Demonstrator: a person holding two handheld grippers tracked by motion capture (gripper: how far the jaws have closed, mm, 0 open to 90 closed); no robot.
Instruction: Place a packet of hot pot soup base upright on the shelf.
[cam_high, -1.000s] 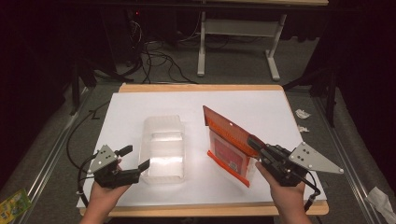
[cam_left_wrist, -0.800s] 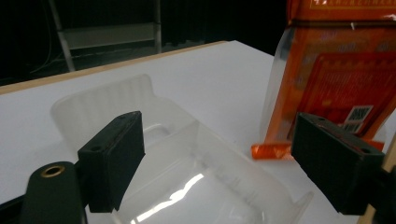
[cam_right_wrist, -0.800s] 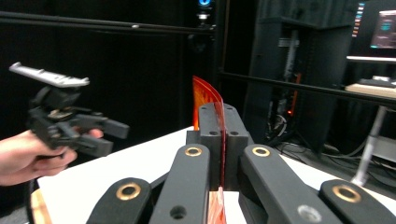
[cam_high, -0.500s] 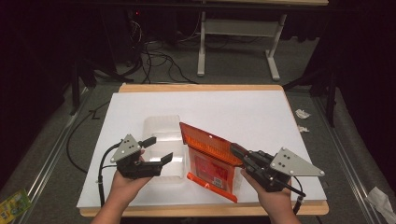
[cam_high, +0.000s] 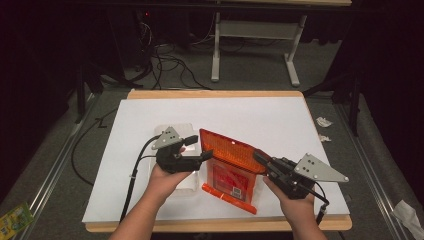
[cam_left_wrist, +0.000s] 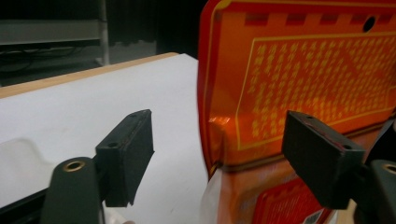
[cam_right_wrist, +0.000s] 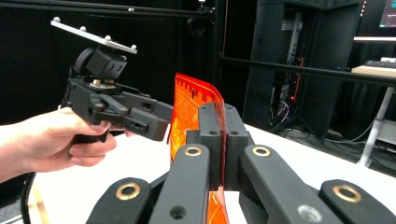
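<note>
The right gripper (cam_high: 261, 159) is pinching the orange packet (cam_high: 231, 169) at its right edge; in the right gripper view its two black jaws are pressing flat against each other with the thin orange film (cam_right_wrist: 196, 112) squeezed between them. The person's right hand (cam_high: 295, 200) is gripping the tool from below, near the front right of the table, and the grey three-cornered plate (cam_high: 319, 169) is sitting on top of it.

The left gripper (cam_high: 200, 148) is reaching toward the packet's upper left corner with its jaws spread apart. In the left gripper view the left edge of the orange packet (cam_left_wrist: 299, 93) is standing between the two pads (cam_left_wrist: 126, 156), with a clear gap on either side (so nothing is being squeezed there). The left hand (cam_high: 167, 179) is holding this tool, and its cable (cam_high: 131, 180) is trailing down toward the front edge of the table.

The packet is sitting front and centre on the white sheet (cam_high: 260, 115): its top flap is lifting and folding over while its lower part is lying flat on the sheet. Just left of it, partly under the left hand, a clear plastic container (cam_high: 172, 131) is resting on the sheet. The sheet is covering a wooden table (cam_high: 215, 94). On the floor beyond, cables (cam_high: 170, 55) are lying near a white desk frame (cam_high: 255, 40).
</note>
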